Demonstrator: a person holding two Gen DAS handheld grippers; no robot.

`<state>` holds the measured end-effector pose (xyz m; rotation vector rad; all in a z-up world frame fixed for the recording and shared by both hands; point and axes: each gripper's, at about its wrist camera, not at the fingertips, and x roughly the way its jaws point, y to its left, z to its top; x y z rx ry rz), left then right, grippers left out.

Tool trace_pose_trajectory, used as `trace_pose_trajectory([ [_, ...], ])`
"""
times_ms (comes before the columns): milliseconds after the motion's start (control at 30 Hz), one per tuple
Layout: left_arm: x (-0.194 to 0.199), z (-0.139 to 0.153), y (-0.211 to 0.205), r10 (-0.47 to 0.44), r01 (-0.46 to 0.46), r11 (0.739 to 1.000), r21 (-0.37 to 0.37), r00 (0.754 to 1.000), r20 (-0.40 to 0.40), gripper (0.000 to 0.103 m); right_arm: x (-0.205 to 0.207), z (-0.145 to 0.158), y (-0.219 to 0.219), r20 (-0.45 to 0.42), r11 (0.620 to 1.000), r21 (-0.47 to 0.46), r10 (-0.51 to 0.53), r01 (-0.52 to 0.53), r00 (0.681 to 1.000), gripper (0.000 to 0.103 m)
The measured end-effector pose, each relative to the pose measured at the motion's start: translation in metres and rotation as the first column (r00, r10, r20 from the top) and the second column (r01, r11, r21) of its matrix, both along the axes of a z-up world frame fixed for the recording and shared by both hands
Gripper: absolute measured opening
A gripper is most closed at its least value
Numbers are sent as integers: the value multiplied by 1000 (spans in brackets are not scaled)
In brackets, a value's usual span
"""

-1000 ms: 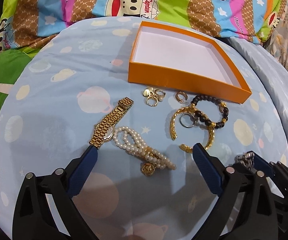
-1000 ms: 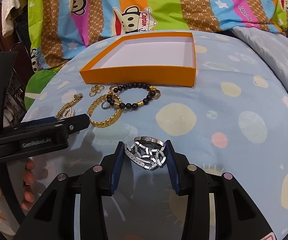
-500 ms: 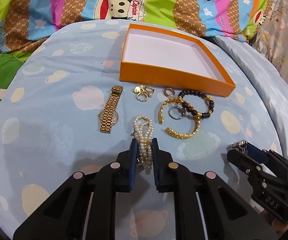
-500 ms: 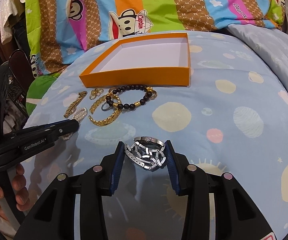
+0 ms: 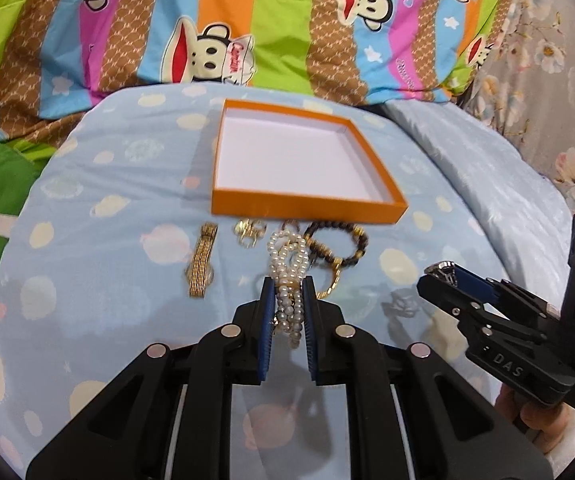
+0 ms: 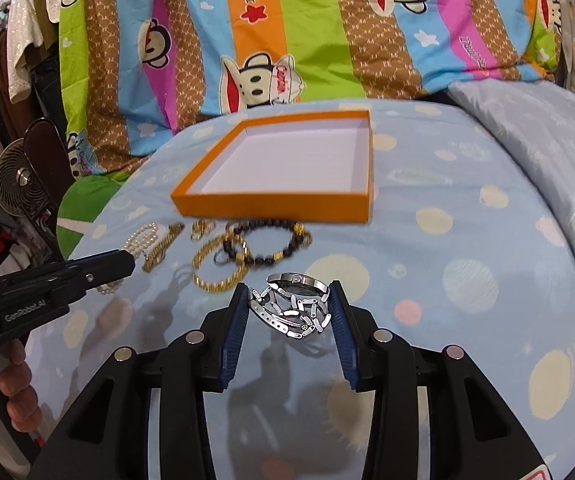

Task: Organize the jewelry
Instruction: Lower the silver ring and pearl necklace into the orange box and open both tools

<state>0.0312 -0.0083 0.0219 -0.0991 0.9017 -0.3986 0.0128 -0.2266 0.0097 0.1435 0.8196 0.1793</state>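
While your left gripper (image 5: 288, 294) pinches the pearl bracelet (image 5: 287, 264) above the blue sheet (image 5: 99, 216), your right gripper (image 6: 287, 308) clamps the silver watch (image 6: 293, 306); the orange box (image 6: 271, 210) lies beyond.

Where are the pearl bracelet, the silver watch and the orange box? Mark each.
pearl bracelet (image 5: 287, 256): left wrist view, on the looped strands above the fingers.
silver watch (image 6: 296, 307): right wrist view, on its metal band.
orange box (image 6: 271, 206): right wrist view, on its near wall.
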Motion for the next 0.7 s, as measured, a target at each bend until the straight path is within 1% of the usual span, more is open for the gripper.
trace_pose_trajectory([
  [67,13,11,-2,-6,6,1000,-13,1000,22,13,13,9,-3,29,1000,-15,-1,1,1000,39],
  [133,31,24,-5,-21,22,999,-28,999,46,13,36,20,-7,63,999,-31,-4,6,998,39],
  [167,40,28,-7,-22,24,999,-25,998,61,13,50,23,-9,72,999,-39,-8,11,997,39],
  [233,66,33,-16,-19,19,1000,7,996,86,13,78,28,-13,84,999,-44,-13,17,996,39],
  [300,96,33,-23,-21,20,1000,8,996,81,13,108,28,-13,82,998,-61,-16,21,997,39],
  [367,121,31,-28,-16,15,1000,11,997,73,13,134,26,-10,83,996,-84,-9,16,996,39],
  [467,161,20,-39,-23,22,1000,23,998,60,13,174,19,-6,81,994,-109,3,6,997,39],
  [567,200,2,-50,-26,25,999,36,1000,16,13,214,6,-9,43,995,-99,-1,6,999,39],
  [700,229,-20,-57,-17,18,997,69,1000,-8,13,243,-11,-15,-4,995,-102,-5,5,1000,39],
])
